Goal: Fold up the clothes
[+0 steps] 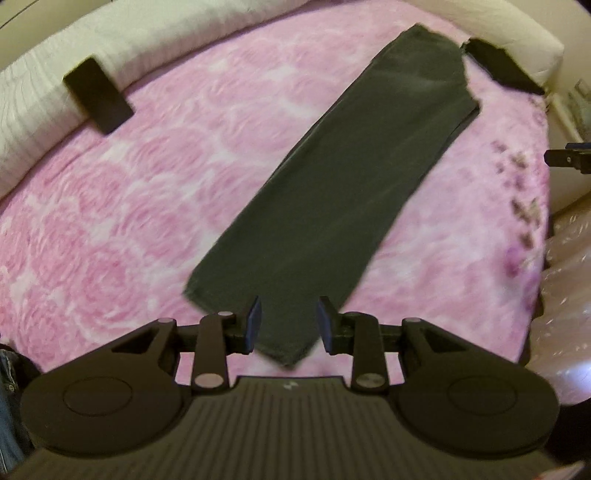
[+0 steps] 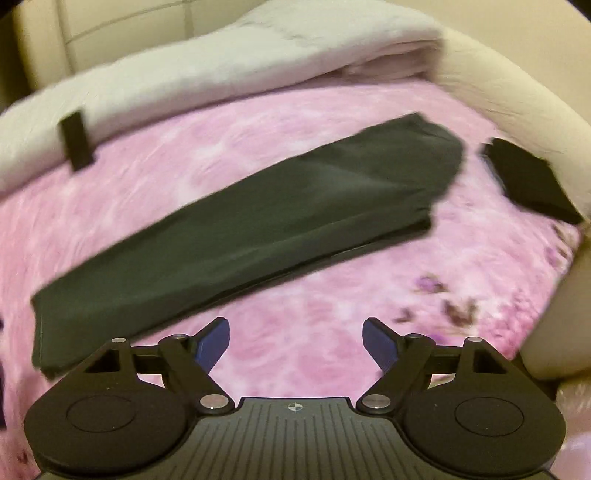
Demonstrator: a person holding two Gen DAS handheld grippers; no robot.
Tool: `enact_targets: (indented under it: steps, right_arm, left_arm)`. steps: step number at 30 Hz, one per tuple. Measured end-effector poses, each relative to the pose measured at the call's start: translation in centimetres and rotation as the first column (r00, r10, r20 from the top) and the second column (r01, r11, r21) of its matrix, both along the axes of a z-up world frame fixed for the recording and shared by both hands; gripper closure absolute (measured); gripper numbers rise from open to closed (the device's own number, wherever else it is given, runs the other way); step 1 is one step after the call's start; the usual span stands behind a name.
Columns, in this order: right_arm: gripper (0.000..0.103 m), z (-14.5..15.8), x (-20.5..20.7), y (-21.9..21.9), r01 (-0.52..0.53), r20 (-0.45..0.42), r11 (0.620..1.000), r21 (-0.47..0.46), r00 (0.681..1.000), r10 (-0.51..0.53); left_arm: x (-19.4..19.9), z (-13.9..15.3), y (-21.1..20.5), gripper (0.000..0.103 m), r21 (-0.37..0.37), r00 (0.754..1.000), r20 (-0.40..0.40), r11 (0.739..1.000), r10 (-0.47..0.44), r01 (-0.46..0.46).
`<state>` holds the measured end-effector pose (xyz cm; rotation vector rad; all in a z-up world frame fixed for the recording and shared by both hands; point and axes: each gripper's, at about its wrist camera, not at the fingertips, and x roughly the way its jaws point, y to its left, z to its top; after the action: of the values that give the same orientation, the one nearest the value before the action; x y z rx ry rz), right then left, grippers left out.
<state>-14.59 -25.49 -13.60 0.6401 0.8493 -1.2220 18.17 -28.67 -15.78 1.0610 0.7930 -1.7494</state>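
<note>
Left gripper (image 1: 289,325) part-spread, empty, hovering above the near corner of the dark trousers (image 1: 332,177). Right gripper (image 2: 295,345) spread wide, nothing between the pads, over bare pink bedspread (image 2: 314,354) — trousers lying just beyond, folded lengthwise into a long strip. Likely next: fold end over end. Best done pinching both layers at one end's corners, lifting evenly — edges kept aligned.

A pink rose-patterned blanket (image 1: 110,229) covers the bed; a rolled white quilt (image 2: 221,62) lies along cream tiled wall (image 2: 122,14).
</note>
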Motion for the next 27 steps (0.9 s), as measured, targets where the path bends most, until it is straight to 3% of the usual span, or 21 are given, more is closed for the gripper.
enact_targets:
  steps: [3, 7, 9, 15, 21, 27]
  right_arm:
    - [0.022, 2.9, -2.9, 0.1, 0.055, 0.034, 0.998, -0.019, 0.998, -0.054]
    - [0.022, 5.8, -5.6, 0.1, 0.088, 0.055, 0.995, 0.040, 0.994, -0.090]
    - [0.022, 7.1, -6.8, 0.6, 0.114, 0.074, 0.992, 0.049, 0.990, -0.118]
    - [0.022, 10.9, -7.7, 1.7, 0.161, 0.077, 0.987, -0.007, 0.984, -0.160]
    - [0.022, 13.2, -6.1, 2.8, 0.209, 0.101, 0.977, -0.041, 0.974, -0.204]
    - [0.022, 14.3, -3.3, 4.2, 0.234, 0.108, 0.971, -0.056, 0.968, -0.227]
  left_arm:
    - [-2.8, 2.3, 1.2, 0.065, -0.038, 1.000, 0.015, 0.999, 0.003, -0.002]
    - [-5.8, 5.2, 2.7, 0.057, -0.102, 0.998, 0.054, 0.995, 0.026, -0.021]
    - [-7.0, 6.5, 3.1, 0.054, -0.116, 0.998, 0.036, 0.992, 0.044, -0.040]
    - [-9.5, 9.4, 3.7, 0.047, -0.153, 0.999, 0.037, 0.988, 0.020, -0.014]
    - [-9.3, 11.5, 4.9, 0.043, -0.209, 0.996, 0.060, 0.975, -0.062, 0.073]
    - [-6.5, 12.4, 6.1, 0.039, -0.220, 0.993, 0.066, 0.969, -0.098, 0.111]
